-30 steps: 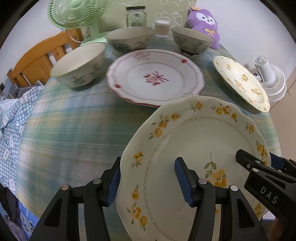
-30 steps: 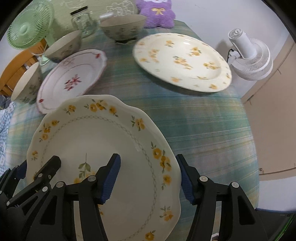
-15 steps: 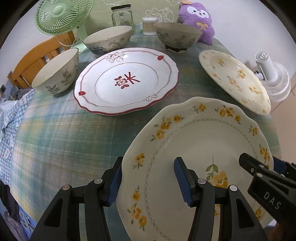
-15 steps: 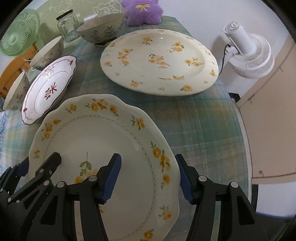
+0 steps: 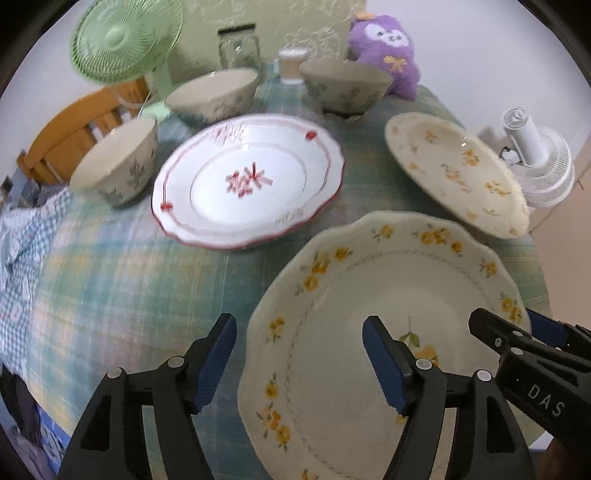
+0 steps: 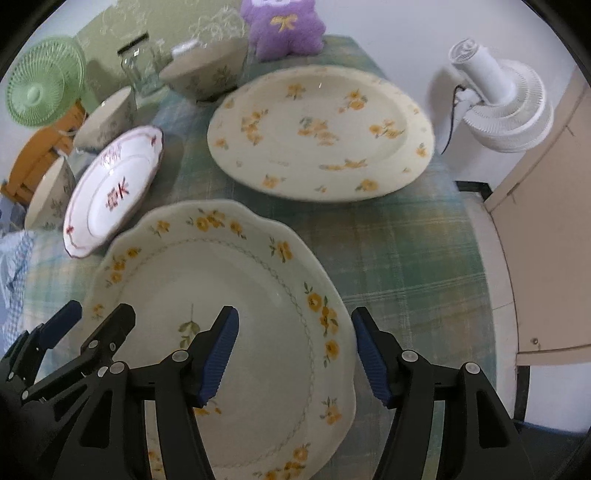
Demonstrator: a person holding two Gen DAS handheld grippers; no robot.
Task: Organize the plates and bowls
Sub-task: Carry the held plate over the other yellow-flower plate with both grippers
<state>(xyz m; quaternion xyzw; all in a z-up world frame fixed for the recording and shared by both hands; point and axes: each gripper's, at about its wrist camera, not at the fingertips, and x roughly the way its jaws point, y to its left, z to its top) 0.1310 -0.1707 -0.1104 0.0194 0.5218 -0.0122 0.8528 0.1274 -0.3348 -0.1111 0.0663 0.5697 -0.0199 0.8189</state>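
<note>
We see a table under a green plaid cloth [image 5: 122, 280], with a wooden chair [image 5: 70, 136] at its far left edge. Green fan [image 5: 125, 37] far left, white fan [image 6: 502, 107] off the right edge, purple plush [image 6: 284, 26] at the far end. Plain white wall [image 6: 388, 26] behind, even light.

Glossy ceramic plate [image 5: 369, 295]; woven cloth [image 5: 129, 288] (matt).

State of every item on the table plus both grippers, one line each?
Scalloped yellow-flower plate: upright, rim between both grippers' jaws.
Left hand-held gripper: jaws just opened further, pads clear of rim.
Right hand-held gripper: open, straddling rim.
Red-trimmed plate: flat, empty.
Round yellow-flower plate: flat, empty.
Three bowls: upright, unstacked.
Glass jar: lidded.
</note>
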